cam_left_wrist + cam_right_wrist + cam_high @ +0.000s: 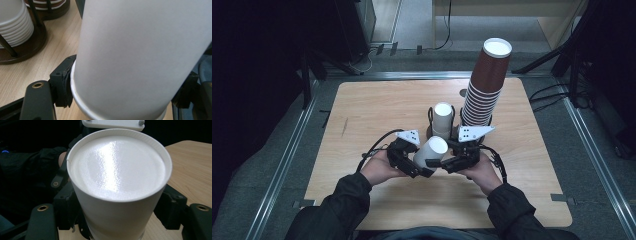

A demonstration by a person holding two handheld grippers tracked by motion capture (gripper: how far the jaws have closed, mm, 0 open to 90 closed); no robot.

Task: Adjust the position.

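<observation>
Just above the near middle of the desk (372, 107), a white paper cup (431, 151) lies tilted, bottom up, between both claws. The left claw (411, 161) has its jaws pressed on the cup's rim end; the right claw (451, 161) grips its body. Behind stand a white cup stack (442, 119) and a tall brown cup stack (484, 85).

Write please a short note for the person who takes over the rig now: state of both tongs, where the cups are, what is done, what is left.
Left tongs: pads pressed on the white cup, near its rim.
Right tongs: closed on the same cup, which lies tilted between both hands, above the table.
Short white stack and tall brown stack stand in the holder behind.
Done: one cup is out and gripped.
Left: probably pulling nested cups apart or setting this one down; I cannot tell if it is one cup or several.
</observation>
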